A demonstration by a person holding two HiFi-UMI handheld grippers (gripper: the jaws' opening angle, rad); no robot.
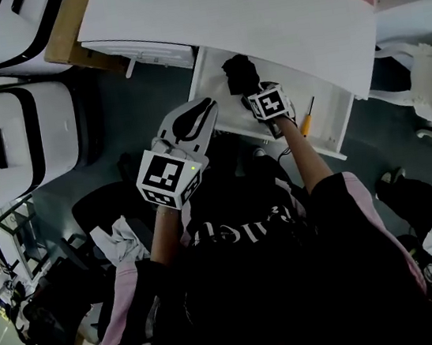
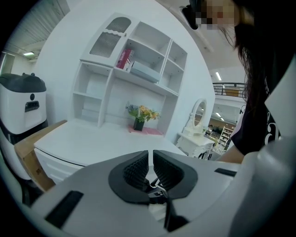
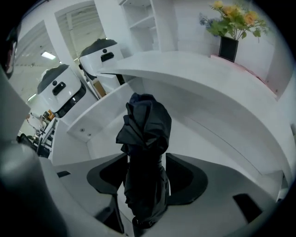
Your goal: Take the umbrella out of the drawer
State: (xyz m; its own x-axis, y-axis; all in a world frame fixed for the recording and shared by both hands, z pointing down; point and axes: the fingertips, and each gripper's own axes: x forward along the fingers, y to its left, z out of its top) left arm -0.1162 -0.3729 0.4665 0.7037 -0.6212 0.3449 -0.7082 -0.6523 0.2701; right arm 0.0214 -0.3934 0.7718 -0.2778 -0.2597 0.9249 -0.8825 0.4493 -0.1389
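Note:
A folded black umbrella point(image 1: 240, 73) stands up out of the open white drawer point(image 1: 313, 98) under the desk top. In the right gripper view the umbrella point(image 3: 145, 134) rises between the two dark pads, and a thin light slit shows beside one pad. My right gripper point(image 1: 251, 91) points steeply down into the drawer and is open around the umbrella. My left gripper point(image 1: 205, 107) hovers at the drawer's front left corner. In its own view the left gripper point(image 2: 151, 156) has its ribbed pads nearly together with nothing between them.
An orange-handled tool point(image 1: 307, 120) lies in the drawer's right part. The white desk top point(image 1: 240, 5) overhangs the drawer, with a flower vase point(image 2: 140, 121) and shelves behind. Two white-and-black machines point(image 1: 12, 140) stand at the left. Clutter lies on the floor around the person.

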